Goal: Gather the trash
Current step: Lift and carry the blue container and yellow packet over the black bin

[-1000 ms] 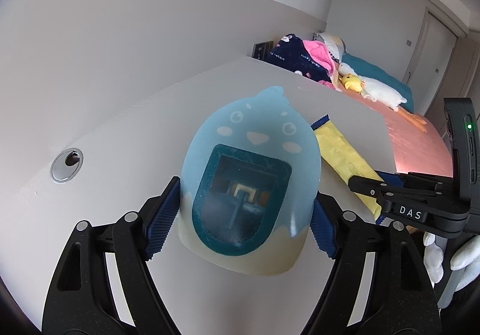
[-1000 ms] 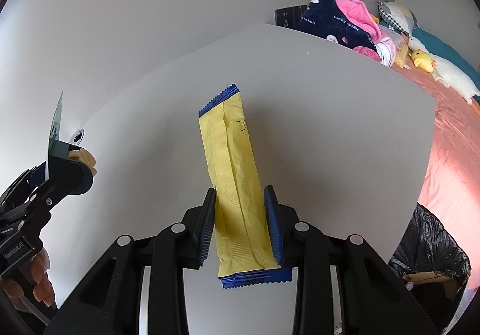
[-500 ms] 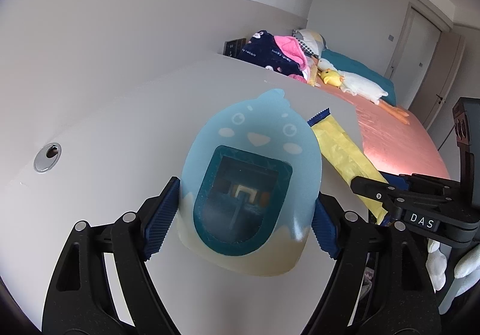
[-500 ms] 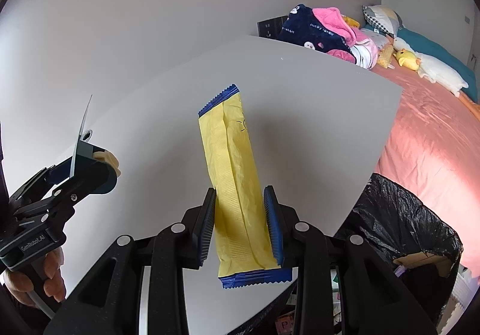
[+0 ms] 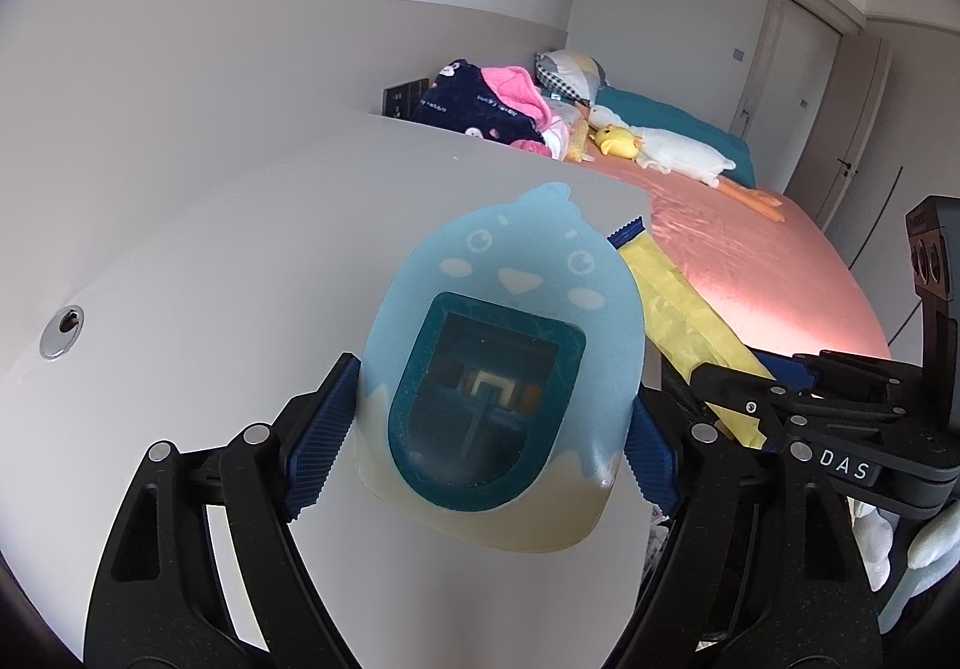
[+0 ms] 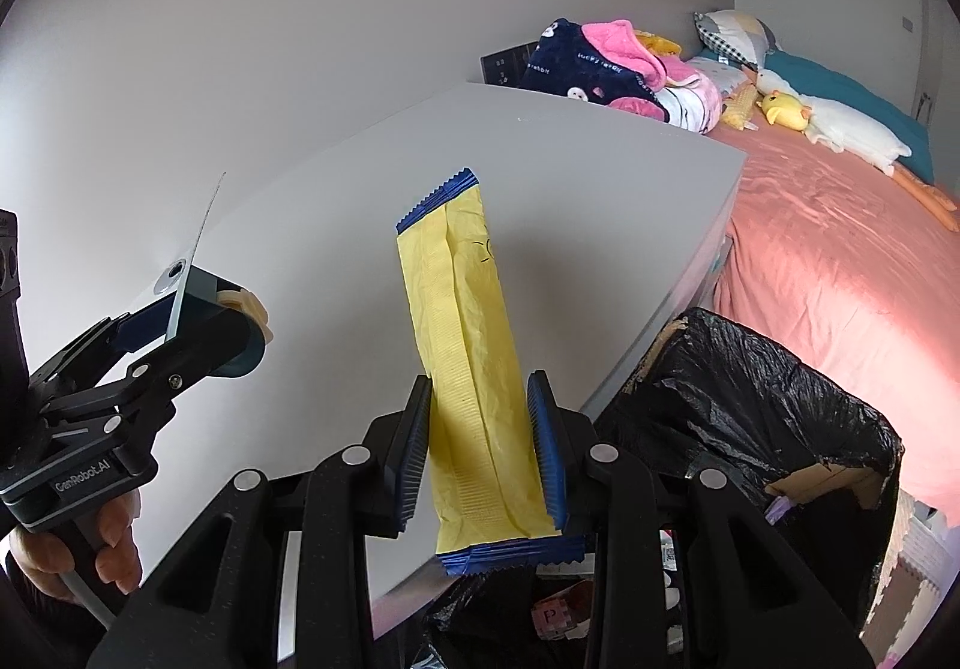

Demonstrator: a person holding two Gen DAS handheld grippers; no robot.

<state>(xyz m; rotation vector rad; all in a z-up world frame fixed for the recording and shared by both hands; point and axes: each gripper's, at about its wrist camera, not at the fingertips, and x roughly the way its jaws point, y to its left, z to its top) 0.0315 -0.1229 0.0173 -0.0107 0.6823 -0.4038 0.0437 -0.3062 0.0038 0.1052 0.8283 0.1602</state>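
Observation:
My left gripper [image 5: 489,417] is shut on a light-blue, bird-shaped package [image 5: 510,321] with a dark teal window, its blue pads pressing on both sides of it. It hangs above the white table [image 5: 240,261]. My right gripper [image 6: 480,405] is shut on a long yellow wrapper [image 6: 462,321] with blue crimped ends, held upright over the table's near right edge. In the right wrist view the left gripper [image 6: 198,333] shows at the left, with the package edge-on. In the left wrist view the right gripper [image 5: 750,399] and the yellow wrapper [image 5: 678,303] show at the right.
A bin lined with a black bag [image 6: 750,399] stands open on the floor by the table's right edge, below and right of the wrapper. Beyond it is a bed with a pink sheet [image 6: 840,249], piled clothes [image 6: 600,63] and plush toys. A metal cable hole [image 5: 62,330] is in the table.
Both grippers have moved toward the table's right edge, still holding their items. The black-lined bin has come well into the right wrist view, and the bed looks nearer.

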